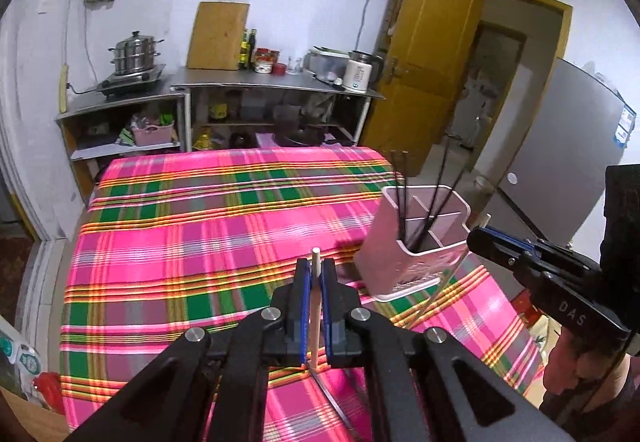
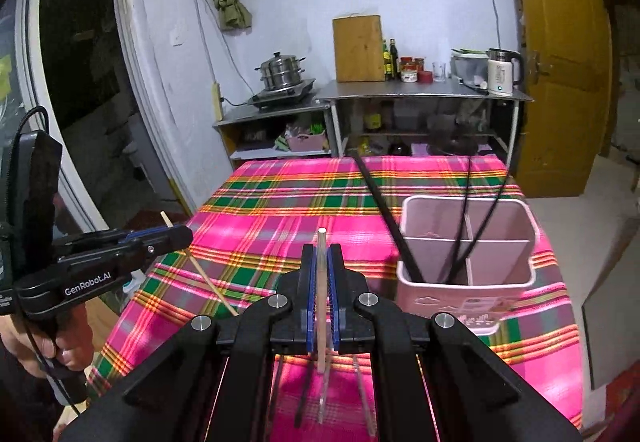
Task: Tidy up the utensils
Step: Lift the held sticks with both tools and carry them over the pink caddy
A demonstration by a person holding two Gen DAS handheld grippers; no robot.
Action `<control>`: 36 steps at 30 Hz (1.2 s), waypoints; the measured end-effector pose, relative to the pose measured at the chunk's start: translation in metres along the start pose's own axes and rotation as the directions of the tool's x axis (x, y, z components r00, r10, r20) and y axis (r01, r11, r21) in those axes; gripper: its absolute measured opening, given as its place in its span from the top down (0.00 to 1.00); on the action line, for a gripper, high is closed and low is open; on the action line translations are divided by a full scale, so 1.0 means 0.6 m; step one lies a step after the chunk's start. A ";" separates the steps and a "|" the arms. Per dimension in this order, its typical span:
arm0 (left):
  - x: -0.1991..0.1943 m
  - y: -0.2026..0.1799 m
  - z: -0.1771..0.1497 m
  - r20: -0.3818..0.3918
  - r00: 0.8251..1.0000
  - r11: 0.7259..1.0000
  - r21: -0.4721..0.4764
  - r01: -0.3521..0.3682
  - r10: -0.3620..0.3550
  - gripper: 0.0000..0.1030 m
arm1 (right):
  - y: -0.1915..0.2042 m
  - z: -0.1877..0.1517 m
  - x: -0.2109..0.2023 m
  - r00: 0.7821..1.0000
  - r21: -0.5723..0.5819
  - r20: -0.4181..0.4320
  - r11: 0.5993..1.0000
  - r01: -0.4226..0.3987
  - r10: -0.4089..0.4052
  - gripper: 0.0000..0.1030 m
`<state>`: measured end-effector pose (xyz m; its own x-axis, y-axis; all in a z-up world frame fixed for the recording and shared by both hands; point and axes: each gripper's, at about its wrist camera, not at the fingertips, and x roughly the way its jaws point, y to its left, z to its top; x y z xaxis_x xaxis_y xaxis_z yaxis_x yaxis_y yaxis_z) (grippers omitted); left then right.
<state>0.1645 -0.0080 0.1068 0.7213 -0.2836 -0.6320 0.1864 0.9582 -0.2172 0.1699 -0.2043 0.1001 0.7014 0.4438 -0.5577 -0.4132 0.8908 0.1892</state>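
A pink divided utensil holder (image 1: 416, 246) (image 2: 466, 266) stands on the plaid tablecloth (image 1: 208, 226) (image 2: 280, 210) with several black chopsticks (image 2: 384, 210) leaning in its compartments. My left gripper (image 1: 316, 274) is shut on a pale wooden chopstick (image 1: 316, 306), held above the cloth left of the holder. It also shows in the right wrist view (image 2: 176, 232). My right gripper (image 2: 322, 262) is shut on another pale chopstick (image 2: 321, 306), left of the holder. It also shows in the left wrist view (image 1: 480, 238), right beside the holder.
Loose utensils (image 2: 308, 394) lie on the cloth under the right gripper. Behind the table stand metal shelves (image 1: 276, 86) with a steamer pot (image 1: 134, 54), cutting board (image 1: 218, 36), bottles and a kettle (image 1: 360, 72). A yellow door (image 1: 424, 54) and a grey fridge (image 1: 568, 146) are right.
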 end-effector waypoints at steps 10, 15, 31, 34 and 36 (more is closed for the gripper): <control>0.038 -0.066 0.035 -0.021 0.994 0.995 -0.004 0.103 -0.103 0.95 | -0.073 0.013 -0.045 0.997 0.081 0.043 0.995 0.065 -0.069 0.94; 0.048 -0.092 0.069 -0.007 0.990 0.990 -0.004 0.139 -0.139 0.95 | -0.104 0.038 -0.070 0.991 0.108 0.088 0.990 0.090 -0.100 0.94; 0.059 -0.135 0.191 0.104 0.975 0.980 -0.008 0.197 -0.195 0.95 | -0.151 0.127 -0.092 0.968 0.127 0.206 0.985 0.119 -0.144 0.94; 0.078 -0.140 0.191 0.100 0.976 0.981 -0.003 0.193 -0.192 0.95 | -0.156 0.126 -0.077 0.969 0.130 0.196 0.984 0.125 -0.149 0.94; 0.092 -0.143 0.184 0.087 0.978 0.981 0.001 0.192 -0.191 0.95 | -0.160 0.121 -0.062 0.971 0.133 0.183 0.983 0.130 -0.153 0.94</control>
<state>0.2620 -0.1012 0.1729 0.7276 -0.4573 -0.5113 0.3221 0.8858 -0.3340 0.2256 -0.2992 0.1612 0.8506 0.3126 -0.4228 -0.2379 0.9459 0.2207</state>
